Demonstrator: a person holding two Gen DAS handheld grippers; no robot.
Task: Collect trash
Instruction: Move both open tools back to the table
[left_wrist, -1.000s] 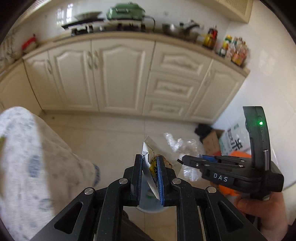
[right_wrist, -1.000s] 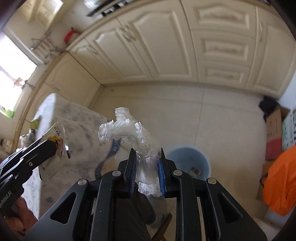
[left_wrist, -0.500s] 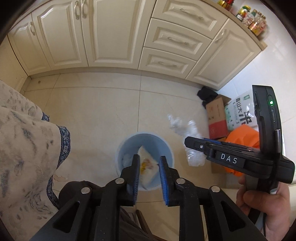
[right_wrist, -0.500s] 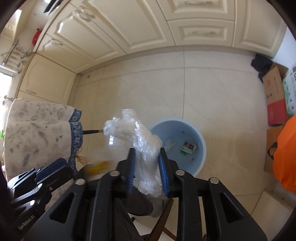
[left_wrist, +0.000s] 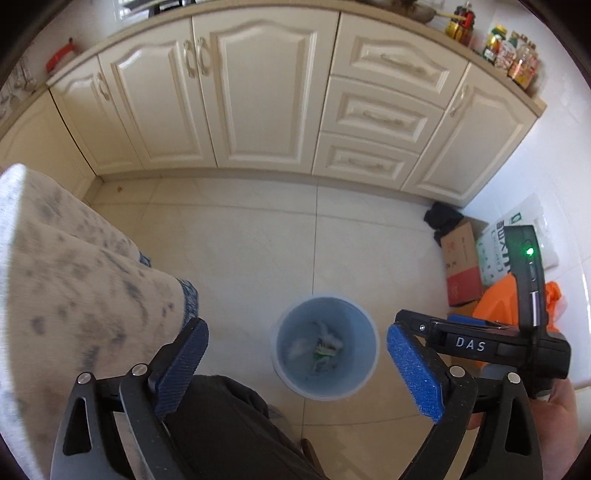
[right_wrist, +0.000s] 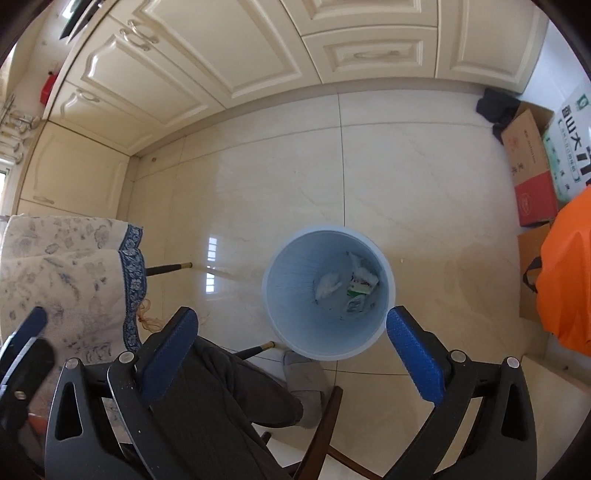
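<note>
**Trash lies in the blue bin, both grippers spread above it**

Trash (right_wrist: 347, 286), a few crumpled white wrappers and clear film, lies at the bottom of the round, pale blue plastic bin (right_wrist: 280, 266) on the glossy cream tile floor (right_wrist: 424, 184). Above it the left gripper (left_wrist: 297, 363) and right gripper (right_wrist: 291, 354) are both opening wide, with nothing between their ribbed blue pads. A person's dark trouser leg (right_wrist: 221, 398) and grey sock sit just beside the bin. A blue-patterned tablecloth (right_wrist: 66, 266) hangs to one side. Two cardboard boxes (right_wrist: 528, 166) and an orange bag (right_wrist: 569, 273) stand near the wall, below cream panelled cabinets (left_wrist: 258, 92).
</note>
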